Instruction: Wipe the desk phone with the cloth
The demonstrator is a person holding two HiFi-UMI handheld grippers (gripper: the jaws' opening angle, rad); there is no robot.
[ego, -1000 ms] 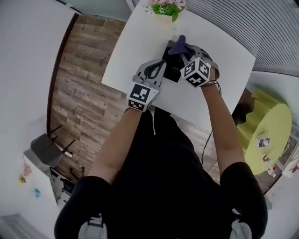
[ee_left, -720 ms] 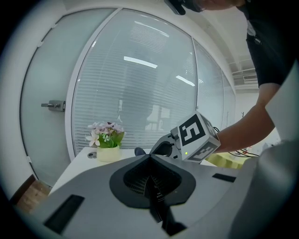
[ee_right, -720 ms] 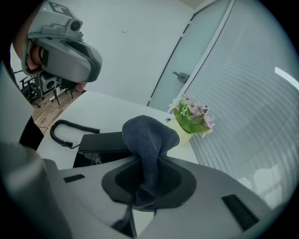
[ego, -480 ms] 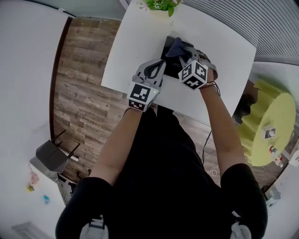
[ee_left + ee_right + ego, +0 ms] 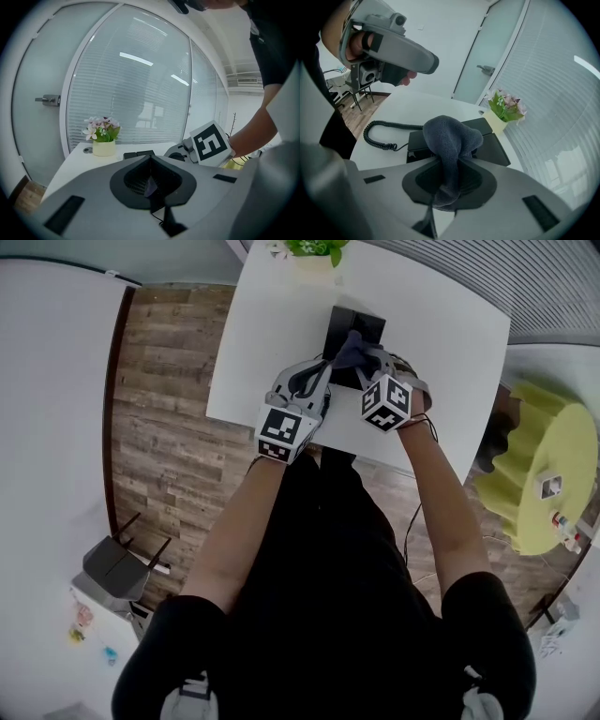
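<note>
My right gripper is pinching the cloth. Its 2 jaws squeeze the bottom end of the cloth. The rest of the dark blue cloth sticks out in front of the jaws in a fat lump.

The black desk phone is right in front of this gripper, just under the lump. The lump lies over the phone's top. I think it touches, but I cannot be sure. A curly black cord lies on the white table, to the left of my right gripper. Past the phone, further ahead, stands a small pot of flowers.

My left gripper has its 2 jaws pressed together. A tiny purple bit shows in the crack between them, and I cannot tell what it is. This gripper is up above the table, close beside my right gripper, on its left. The near left edge of the phone is just ahead of its tips. From the head view, both grippers point at the phone, and the cloth covers part of it.
</note>
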